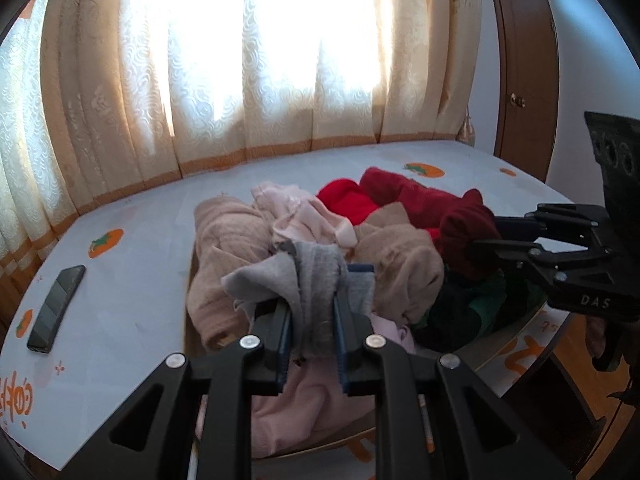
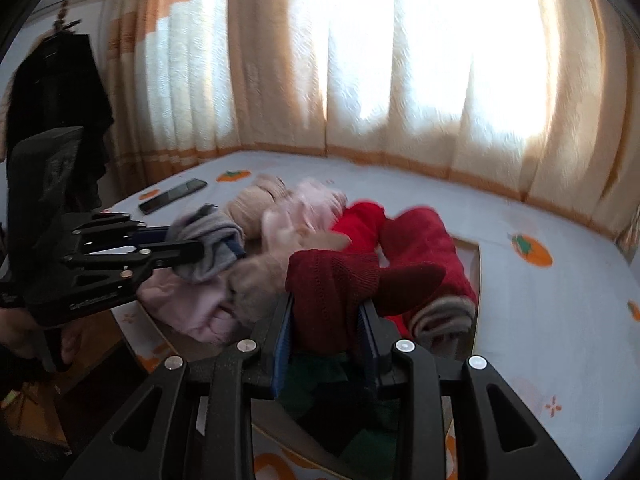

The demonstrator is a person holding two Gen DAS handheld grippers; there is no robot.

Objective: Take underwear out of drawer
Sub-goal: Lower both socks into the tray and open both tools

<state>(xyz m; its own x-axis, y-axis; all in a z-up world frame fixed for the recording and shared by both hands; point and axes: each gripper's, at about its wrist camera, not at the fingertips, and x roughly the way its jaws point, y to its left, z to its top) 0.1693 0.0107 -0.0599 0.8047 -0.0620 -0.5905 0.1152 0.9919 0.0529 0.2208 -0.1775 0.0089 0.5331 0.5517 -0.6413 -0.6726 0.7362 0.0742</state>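
Note:
An open drawer [image 2: 478, 276] is heaped with clothes. My left gripper [image 1: 314, 312] is shut on a grey garment [image 1: 308, 276], which bunches up above its blue pads and hangs over the pile. My right gripper [image 2: 328, 320] is shut on a dark red knit garment [image 2: 332, 280], held above dark green clothes [image 2: 320, 384]. In the left wrist view the right gripper [image 1: 480, 240] comes in from the right with the dark red garment [image 1: 464, 228] at its tips. The right wrist view shows the left gripper [image 2: 188, 242] at the left, holding the grey garment [image 2: 208, 248].
Beige [image 1: 228, 240], pink [image 1: 304, 212] and bright red [image 1: 348, 200] garments fill the drawer. Around it lies a white cover with orange fruit prints [image 1: 132, 280], with a dark phone [image 1: 56, 308] at the left. Curtains [image 1: 240, 80] hang behind, and a wooden door [image 1: 524, 80] stands at the right.

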